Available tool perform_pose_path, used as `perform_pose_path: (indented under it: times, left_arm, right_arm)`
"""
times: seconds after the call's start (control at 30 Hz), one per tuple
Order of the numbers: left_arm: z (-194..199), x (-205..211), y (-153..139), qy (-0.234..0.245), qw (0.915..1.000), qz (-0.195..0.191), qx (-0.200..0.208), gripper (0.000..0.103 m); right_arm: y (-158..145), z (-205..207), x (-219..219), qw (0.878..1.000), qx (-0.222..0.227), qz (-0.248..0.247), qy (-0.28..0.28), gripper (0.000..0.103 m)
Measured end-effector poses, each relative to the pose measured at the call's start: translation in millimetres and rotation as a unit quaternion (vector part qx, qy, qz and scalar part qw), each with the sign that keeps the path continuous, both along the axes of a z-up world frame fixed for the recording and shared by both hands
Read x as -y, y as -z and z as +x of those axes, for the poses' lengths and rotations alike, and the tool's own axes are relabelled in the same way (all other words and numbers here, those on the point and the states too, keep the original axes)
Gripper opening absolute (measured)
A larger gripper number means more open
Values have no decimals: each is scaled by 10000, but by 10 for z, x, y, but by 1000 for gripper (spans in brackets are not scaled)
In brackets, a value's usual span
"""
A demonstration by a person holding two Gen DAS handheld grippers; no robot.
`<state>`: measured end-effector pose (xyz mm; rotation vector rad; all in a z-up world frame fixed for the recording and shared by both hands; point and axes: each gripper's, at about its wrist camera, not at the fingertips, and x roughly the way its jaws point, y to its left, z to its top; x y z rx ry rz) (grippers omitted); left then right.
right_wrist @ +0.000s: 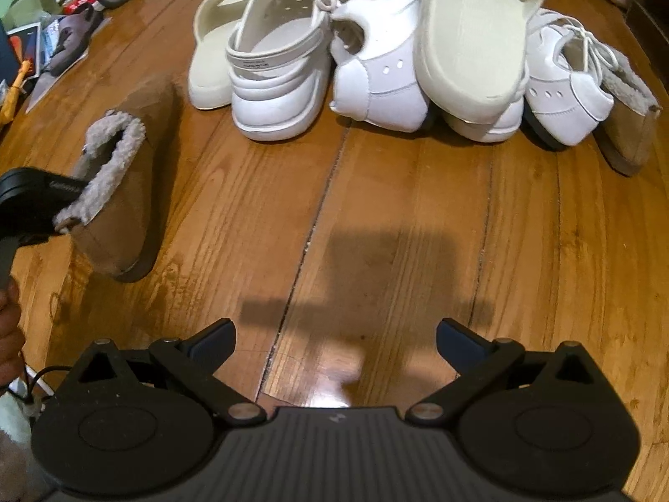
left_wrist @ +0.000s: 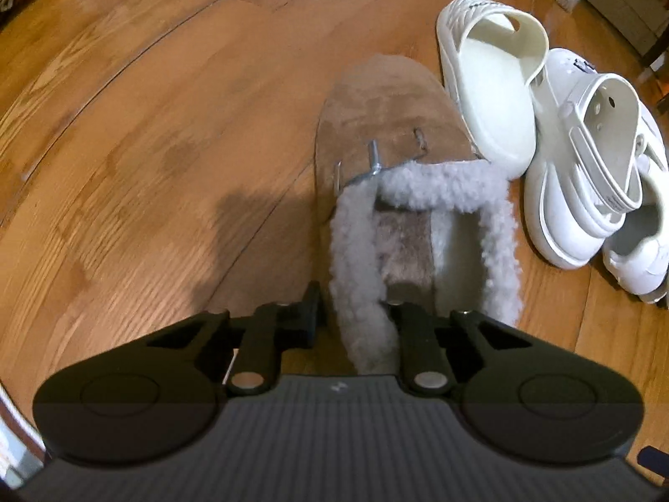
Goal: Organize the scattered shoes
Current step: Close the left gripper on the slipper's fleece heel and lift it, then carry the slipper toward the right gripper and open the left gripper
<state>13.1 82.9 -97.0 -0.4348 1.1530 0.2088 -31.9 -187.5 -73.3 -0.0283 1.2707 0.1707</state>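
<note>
The left gripper (left_wrist: 353, 313) pinches the fluffy rim of the brown slipper (left_wrist: 393, 125) on the floor (left_wrist: 146, 146). It looks soft and light. The right gripper (right_wrist: 336, 343) is wide open, holding nothing.

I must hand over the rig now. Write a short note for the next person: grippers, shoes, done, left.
Left gripper: shut on the fleece collar of the tan slipper, which sits on the floor left of the pile.
Right gripper: open, empty, over bare floor.
Shoes: white slides, clogs and sneakers lie heaped in the pile; the second slipper is at its right edge.
Done: nothing paired yet.
Left: place the held slipper, fetch its mate, then sort the pile.
</note>
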Motion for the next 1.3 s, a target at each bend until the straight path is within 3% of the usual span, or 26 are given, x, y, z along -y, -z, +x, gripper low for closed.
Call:
perform_pose_path:
  times: [0.2, 0.43, 0.63, 0.9, 1.13, 1.23, 1.3]
  left_arm:
    - [-220, 141, -87, 230, 9996, 128, -27, 14]
    - [-624, 254, -152, 433, 9990, -33, -135, 14]
    - [-811, 510, -255, 878, 9958, -85, -227, 14]
    - [-1074, 915, -359, 1640, 9863, -135, -154, 14]
    - [-1244, 1227, -396, 2090, 9777, 63, -220, 15]
    - [-1150, 1235, -396, 2272, 9733, 156, -280, 28]
    - [-1033, 1185, -407, 2352, 9712, 208, -324, 61]
  right_arm:
    - [40, -8, -12, 9999, -80, -69, 4, 102]
    - [29, -41, -5, 9999, -103, -32, -13, 102]
    - [-27, -83, -38, 9997, -130, -182, -39, 102]
    - [-215, -296, 68, 9994, -149, -289, -85, 102]
    - [-342, -452, 141, 9992, -376, -47, -132, 100]
    - [-342, -442, 85, 9991, -324, -125, -250, 95]
    - [-334, -431, 34, 9988, -214, -241, -367, 87]
